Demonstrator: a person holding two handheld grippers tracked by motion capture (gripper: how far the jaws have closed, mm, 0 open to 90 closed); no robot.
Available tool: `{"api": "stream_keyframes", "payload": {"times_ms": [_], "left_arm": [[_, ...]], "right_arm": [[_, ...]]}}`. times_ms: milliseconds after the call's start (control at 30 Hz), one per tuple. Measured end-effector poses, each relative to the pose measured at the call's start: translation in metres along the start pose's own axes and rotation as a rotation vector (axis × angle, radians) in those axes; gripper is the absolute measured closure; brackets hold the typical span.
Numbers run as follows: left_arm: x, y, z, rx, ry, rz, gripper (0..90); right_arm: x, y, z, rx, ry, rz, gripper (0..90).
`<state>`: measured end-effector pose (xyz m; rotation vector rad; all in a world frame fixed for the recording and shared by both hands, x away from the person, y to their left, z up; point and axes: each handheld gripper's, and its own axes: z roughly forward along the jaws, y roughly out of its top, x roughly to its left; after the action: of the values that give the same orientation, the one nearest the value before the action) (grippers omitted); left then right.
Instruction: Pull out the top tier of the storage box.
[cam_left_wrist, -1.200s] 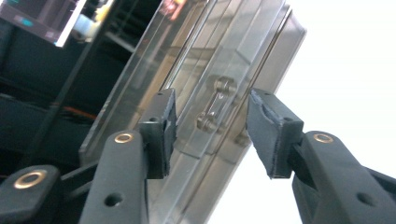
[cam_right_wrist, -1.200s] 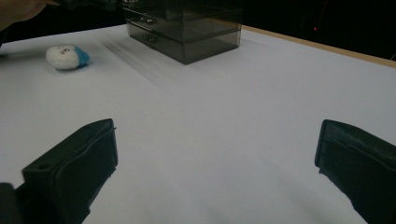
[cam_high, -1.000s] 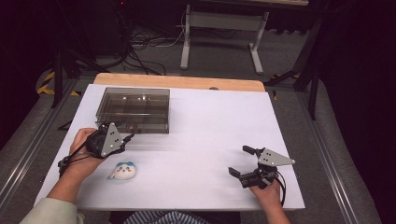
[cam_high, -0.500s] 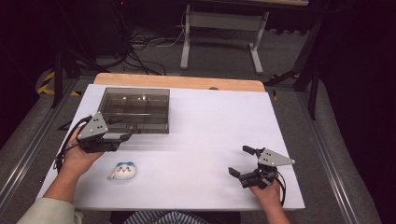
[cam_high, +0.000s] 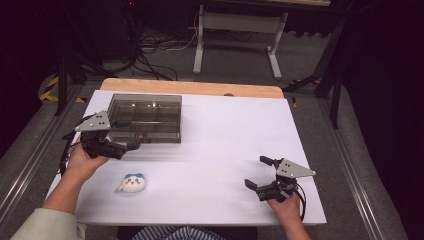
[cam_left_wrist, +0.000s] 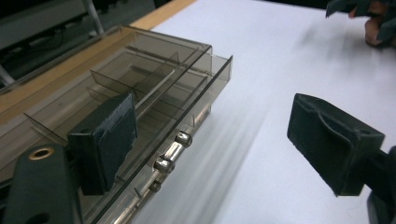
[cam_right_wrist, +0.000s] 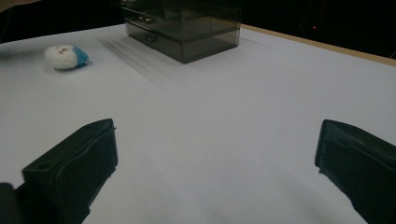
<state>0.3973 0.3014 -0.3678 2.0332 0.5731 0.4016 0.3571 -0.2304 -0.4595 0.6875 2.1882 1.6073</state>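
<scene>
Since a second ago the left gripper (cam_high: 129, 134) has swung from above the plush toy (cam_high: 132, 182) to the smoked plastic box (cam_high: 145, 118) – jaws just opening, now wide, nothing between them, toy behind. Right gripper (cam_high: 260, 173) rests wide and empty – box well ahead.

Bright, even light falls on the white table (cam_high: 220, 135) amid dark surroundings, with smeared streaks beside the smoky box (cam_high: 145, 117).

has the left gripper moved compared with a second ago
Yes. In the high view the left gripper has gone from beside the plush toy up toward the smoky drawer box, its jaws just opening with nothing between them.
</scene>
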Motion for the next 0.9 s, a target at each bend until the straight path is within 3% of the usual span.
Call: {"api": "stream_keyframes", "payload": {"times_ms": [67,133,200,367,467,900], "left_arm": [[0.001,0.001,0.002,0.015,-0.004,0.006,15.1],[0.003,0.004,0.007,0.053,-0.046,0.034,12.3],[0.004,0.005,0.01,0.074,-0.051,0.055,14.2],[0.005,0.012,0.016,0.135,-0.034,0.1,23.9],[0.006,0.017,0.023,0.2,-0.026,0.144,28.2],[0.01,0.025,0.042,0.319,-0.02,0.209,39.5]], "right_arm": [[0.0,0.0,0.0,-0.001,0.001,0.0,0.0],[0.0,0.0,0.0,-0.001,0.002,0.0,0.0],[0.0,0.0,0.0,-0.002,0.003,-0.004,0.0],[0.0,0.0,0.0,-0.003,0.004,-0.001,0.0],[0.0,0.0,0.0,-0.003,0.006,0.001,0.0],[0.0,0.0,0.0,-0.002,0.013,0.002,0.0]]}}
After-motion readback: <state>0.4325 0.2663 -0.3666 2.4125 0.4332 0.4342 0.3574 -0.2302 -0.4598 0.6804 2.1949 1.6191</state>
